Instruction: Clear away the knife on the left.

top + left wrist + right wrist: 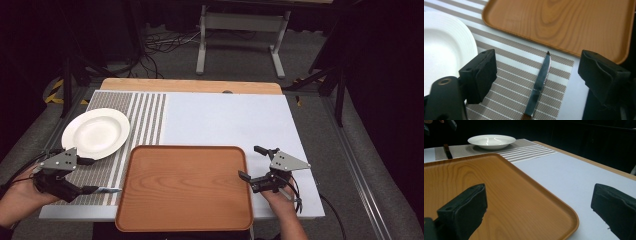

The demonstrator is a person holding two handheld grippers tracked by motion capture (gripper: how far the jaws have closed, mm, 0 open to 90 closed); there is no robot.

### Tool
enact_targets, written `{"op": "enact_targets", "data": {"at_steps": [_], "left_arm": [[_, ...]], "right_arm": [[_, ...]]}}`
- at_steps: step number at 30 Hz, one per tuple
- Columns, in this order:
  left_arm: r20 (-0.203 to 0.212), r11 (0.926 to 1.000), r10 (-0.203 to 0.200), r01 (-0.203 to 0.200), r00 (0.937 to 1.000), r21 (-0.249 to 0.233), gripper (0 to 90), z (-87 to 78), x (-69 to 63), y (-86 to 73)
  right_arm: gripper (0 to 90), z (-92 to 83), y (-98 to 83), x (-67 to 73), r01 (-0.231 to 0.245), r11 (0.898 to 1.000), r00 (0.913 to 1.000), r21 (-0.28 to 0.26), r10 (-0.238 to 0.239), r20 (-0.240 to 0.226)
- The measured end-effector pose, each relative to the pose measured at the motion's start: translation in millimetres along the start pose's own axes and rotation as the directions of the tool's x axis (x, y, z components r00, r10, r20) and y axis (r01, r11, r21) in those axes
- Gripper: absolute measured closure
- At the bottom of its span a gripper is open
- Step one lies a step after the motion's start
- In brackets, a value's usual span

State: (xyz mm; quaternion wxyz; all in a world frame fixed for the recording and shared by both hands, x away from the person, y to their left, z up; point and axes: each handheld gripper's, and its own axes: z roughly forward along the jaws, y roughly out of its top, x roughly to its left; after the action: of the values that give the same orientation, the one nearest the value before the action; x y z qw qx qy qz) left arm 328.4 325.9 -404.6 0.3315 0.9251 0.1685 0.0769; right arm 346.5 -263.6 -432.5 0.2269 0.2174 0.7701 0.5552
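Knife (539, 83) lying flat on the striped mat (519, 75), at the mat's near right corner, blade tip pointing toward the tray (564, 22) and stopping just short of its left rim; the serrated edge faces right in the left gripper view, and the handle end runs off the bottom of that view. In the high view the knife (106, 189) lies between the left gripper (82, 175) and the tray's (185, 187) left edge.

Left gripper: jaws wide apart, straddling the knife without touching it, one jaw over the mat beside the plate (444, 50), the other beyond the mat's right edge. It is held by the left hand (17, 197) at the near left corner of the table (235, 120).

Plate (96, 133): white, deep-rimmed, resting on the far left part of the mat (145, 115), well apart from the tray.

Tray: wood-grain, rounded corners, at the near centre of the table, its near edge overhanging the table's edge, its left part overlapping the mat.

Right gripper (254, 162): jaws wide apart, holding nothing, beside the tray's right rim, one jaw over the tray (499, 195), the other over bare table (564, 172). The right hand (280, 197) holds it at the near right. Plate (491, 141) and mat (524, 151) appear far off in the right gripper view.
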Motion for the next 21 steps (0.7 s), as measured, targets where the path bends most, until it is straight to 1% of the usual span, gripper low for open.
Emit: {"op": "enact_targets", "data": {"at_steps": [2, 5, 6, 8, 10, 11, 12, 14, 15, 16, 17, 18, 19, 21], "left_arm": [[0.017, 0.9997, -0.002, 0.002, 0.9999, 0.023, 18.2, 0.6, 2.5, -2.2], [0.024, 0.9991, -0.005, 0.004, 0.9997, 0.043, 18.6, 0.7, 4.6, -3.7], [0.04, 0.9978, -0.004, 0.001, 0.9992, 0.066, 19.9, 0.7, 6.6, -4.8], [0.042, 0.9972, -0.001, -0.002, 0.9991, 0.074, 21.5, 1.0, 7.4, -5.2], [0.051, 0.9941, 0.005, -0.01, 0.9987, 0.108, 22.1, 1.4, 9.4, -6.0], [0.051, 0.9928, 0.005, -0.011, 0.9987, 0.119, 22.5, 1.2, 10.0, -6.4], [0.051, 0.9928, 0.005, -0.011, 0.9987, 0.119, 22.8, 1.2, 10.0, -6.4], [0.062, 0.9899, 0.002, -0.011, 0.998, 0.141, 23.4, 1.8, 12.2, -7.6], [0.072, 0.9861, -0.007, -0.005, 0.9974, 0.166, 23.9, 2.2, 12.8, -9.0], [0.088, 0.9843, -0.009, -0.007, 0.996, 0.176, 24.4, 3.8, 13.6, -10.6], [0.091, 0.9821, -0.006, -0.011, 0.9958, 0.188, 25.2, 4.5, 14.5, -11.5], [0.097, 0.9776, -0.012, -0.008, 0.9952, 0.21, 25.6, 5.3, 14.6, -13.0], [0.103, 0.9733, -0.011, -0.013, 0.9946, 0.229, 26.0, 7.1, 14.8, -14.9], [0.112, 0.9668, -0.012, -0.017, 0.9937, 0.255, 26.9, 9.4, 15.4, -17.2]], "right_arm": [[1.1, 0.1, 0.0, 0.0, 0.0, 1.0, 1.0, 0.0, 0.0, -0.001], [1.1, 0.3, -0.1, -0.2, -0.002, 1.0, 1.0, -0.001, 0.002, -0.002], [1.1, 0.7, -0.2, -0.2, -0.002, 1.0, 1.0, -0.001, 0.002, -0.004], [1.1, 0.8, -0.2, -0.1, -0.002, 1.0, 1.0, 0.0, 0.002, -0.003], [1.1, 1.1, -0.3, 0.3, -0.002, 1.0, 1.0, 0.002, 0.002, -0.003], [1.1, 1.1, -0.3, 0.3, -0.002, 1.0, 1.0, 0.002, 0.002, -0.004], [1.1, 1.1, -0.3, 0.3, -0.002, 1.0, 1.0, 0.002, 0.002, -0.004], [1.1, 1.2, -0.4, 0.1, -0.004, 1.0, 1.0, 0.001, 0.004, -0.005], [1.1, 1.1, -0.4, 0.0, -0.003, 1.0, 1.0, 0.001, 0.003, -0.006], [1.1, 1.1, -0.4, 0.0, -0.003, 1.0, 1.0, 0.0, 0.003, -0.007], [1.1, 1.0, -0.4, 0.0, -0.002, 1.0, 1.0, 0.0, 0.002, -0.008], [1.1, 1.0, -0.5, 0.0, -0.002, 1.0, 1.0, 0.0, 0.002, -0.009], [1.1, 1.0, -0.6, 0.0, -0.002, 1.0, 0.9999, 0.0, 0.002, -0.011], [1.1, 1.2, -0.7, 0.1, -0.002, 1.0, 0.9999, 0.001, 0.002, -0.014]]}}
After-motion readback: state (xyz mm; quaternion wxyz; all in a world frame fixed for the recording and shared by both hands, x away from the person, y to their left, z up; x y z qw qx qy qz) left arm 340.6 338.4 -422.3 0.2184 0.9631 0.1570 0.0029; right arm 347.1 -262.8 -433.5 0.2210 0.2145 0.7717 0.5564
